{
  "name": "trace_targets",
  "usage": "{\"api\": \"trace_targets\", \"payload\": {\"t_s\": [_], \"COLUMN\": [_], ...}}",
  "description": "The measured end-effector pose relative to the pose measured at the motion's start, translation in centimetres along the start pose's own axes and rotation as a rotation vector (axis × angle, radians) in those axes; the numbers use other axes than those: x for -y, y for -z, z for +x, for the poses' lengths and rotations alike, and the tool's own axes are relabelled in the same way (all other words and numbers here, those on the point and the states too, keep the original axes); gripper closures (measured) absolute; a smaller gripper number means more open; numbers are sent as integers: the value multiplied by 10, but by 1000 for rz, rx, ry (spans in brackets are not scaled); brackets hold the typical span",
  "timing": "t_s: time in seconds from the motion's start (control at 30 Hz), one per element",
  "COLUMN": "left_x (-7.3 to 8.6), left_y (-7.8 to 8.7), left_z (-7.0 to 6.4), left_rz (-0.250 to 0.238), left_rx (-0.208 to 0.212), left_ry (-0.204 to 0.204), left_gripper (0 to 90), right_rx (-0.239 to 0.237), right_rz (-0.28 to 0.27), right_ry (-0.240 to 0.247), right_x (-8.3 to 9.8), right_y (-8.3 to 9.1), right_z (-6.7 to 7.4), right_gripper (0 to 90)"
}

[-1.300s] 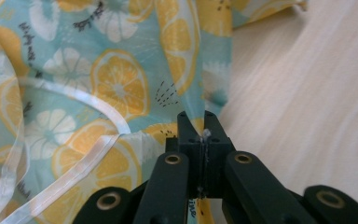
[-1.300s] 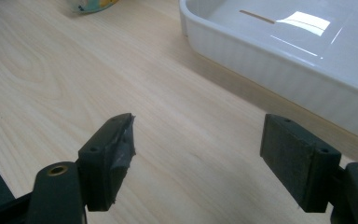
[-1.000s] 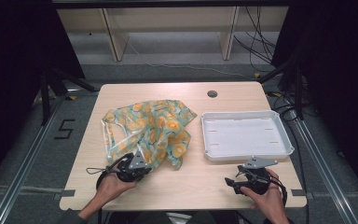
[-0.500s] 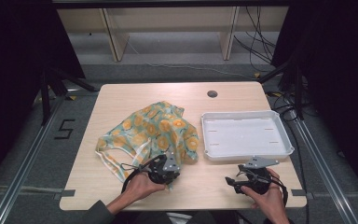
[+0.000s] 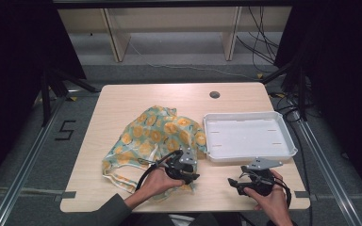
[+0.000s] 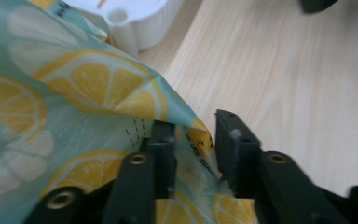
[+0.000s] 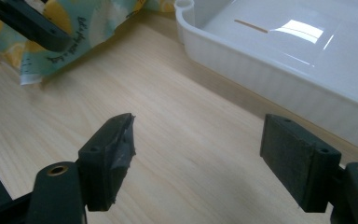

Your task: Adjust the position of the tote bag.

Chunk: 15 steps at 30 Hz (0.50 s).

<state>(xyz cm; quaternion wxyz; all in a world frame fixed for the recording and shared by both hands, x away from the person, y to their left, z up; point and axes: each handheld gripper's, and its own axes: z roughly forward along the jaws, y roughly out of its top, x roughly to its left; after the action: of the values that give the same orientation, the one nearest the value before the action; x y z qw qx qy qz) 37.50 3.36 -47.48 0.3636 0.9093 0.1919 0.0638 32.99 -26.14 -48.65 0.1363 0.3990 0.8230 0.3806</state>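
A teal cloth [image 5: 160,136] printed with lemon slices lies crumpled on the wooden table [image 5: 122,103], left of a white tray [image 5: 250,155]. My left gripper [image 5: 191,175] sits at the cloth's near right corner. In the left gripper view its jaws [image 6: 196,140] have just been opening and stand apart, with the cloth's corner [image 6: 93,88] loose between them. My right gripper [image 5: 233,183] rests near the table's front edge, in front of the tray. Its jaws [image 7: 198,140] are open over bare wood, nothing between them.
The empty tray's ribbed wall [image 7: 261,70] rises just beyond the right gripper. A dark round hole [image 5: 214,94] marks the table's far side. Shelf legs and cables stand on the floor behind the table. Bare wood lies between the two grippers.
The left hand moved right along the front edge and dragged the cloth's near corner toward the tray. Its jaws went from shut on the cloth to apart. The right hand kept still.
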Motion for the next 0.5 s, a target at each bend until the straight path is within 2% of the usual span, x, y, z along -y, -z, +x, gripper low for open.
{"api": "trace_targets", "payload": {"t_s": [0.03, 0.07, 0.1, 0.13, 0.17, 0.2, 0.23, 0.27, 0.3, 0.33, 0.37, 0.4, 0.43, 0.47, 0.5], "left_x": [1, 3, 4, 8, 11, 14, 19, 25, 31, 37, 44, 52, 58, 64, 73], "left_y": [11, 19, 27, 40, 50, 58, 67, 78, 86, 93, 99, 106, 109, 111, 116], "left_z": [1, -1, 2, 3, 6, 9, 10, 16, 20, 24, 28, 33, 35, 35, 39], "left_rz": [-23, -70, -76, -100, -112, -112, -140, -154, -156, -164, -167, -178, -182, -204, -218], "left_rx": [-8, -16, -16, -27, -38, -53, -73, -84, -97, -115, -134, -154, -160, -175, -188], "left_ry": [4, 50, 42, 56, 61, 51, 93, 94, 107, 118, 122, 147, 159, 211, 232], "left_gripper": [587, 550, 509, 488, 458, 443, 443, 431, 430, 424, 418, 413, 403, 399, 396], "right_rx": [-4, -9, -7, -13, -19, -30, -30, -36, -57, -76, -83, -96, -117, -126, -149], "right_rz": [-1, -13, -17, -16, -33, -35, -35, -51, -81, -71, -94, -107, -108, -115, -115], "right_ry": [0, 8, 4, -12, 4, 13, 13, -12, 21, 2, 8, 29, 30, 67, 75], "right_x": [0, 0, -1, -1, -4, -5, -5, -6, -9, -11, -13, -15, -18, -20, -21], "right_y": [0, 0, 0, 1, 1, 2, 2, 3, 2, 4, 3, 2, 2, 0, -3], "right_z": [0, 0, 2, 3, 6, 7, 7, 12, 13, 18, 21, 23, 30, 30, 33], "right_gripper": [272, 272, 272, 271, 272, 272, 272, 272, 273, 275, 278, 280, 283, 283, 285]}}
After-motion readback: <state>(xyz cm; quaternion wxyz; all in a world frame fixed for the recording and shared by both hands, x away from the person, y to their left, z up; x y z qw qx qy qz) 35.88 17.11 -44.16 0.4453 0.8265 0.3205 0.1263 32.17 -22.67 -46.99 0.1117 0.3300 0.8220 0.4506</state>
